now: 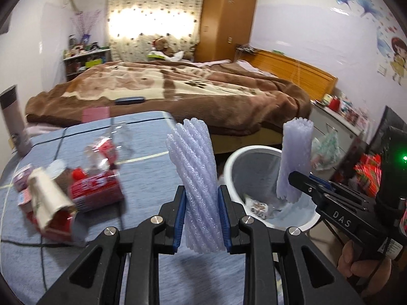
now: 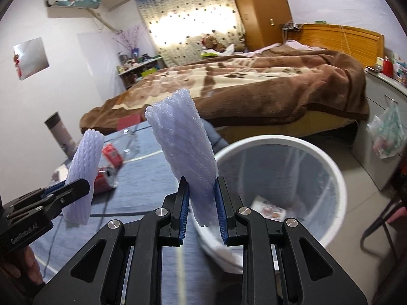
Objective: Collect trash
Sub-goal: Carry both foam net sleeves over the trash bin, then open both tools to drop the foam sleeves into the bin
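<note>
left tongs (image 1: 201, 218): clamped on a pale lilac foam net sleeve (image 1: 194, 175) – blue pads press its lower part from both sides, sleeve stands upright and tilted a bit, most of it rising above the tips
right tongs (image 2: 202, 209): clamped on a second foam sleeve (image 2: 184, 152) near its bottom end, rest sticks up past the tips, leaning left
second sleeve, left view: (image 1: 295, 160) upright over the bin opening, right tongs (image 1: 297, 180) gripping it from the right
first sleeve, right view: (image 2: 82, 172) held by left tongs (image 2: 76, 190), left of the right tongs
bin (image 2: 338, 183): white rim, clear liner, just ahead-right of the right tongs; printed scrap (image 2: 269, 207) at its bottom
surface (image 1: 152, 147): blue cloth, under and left of the left tongs
remaining trash: red cans (image 1: 95, 188), crushed clear bottle (image 1: 112, 145), cartons and paper – blurred, well left of the left tongs
hand (image 1: 363, 261): on the right tool's grip
bed (image 1: 178, 86): beyond both tongs, brown blanket
</note>
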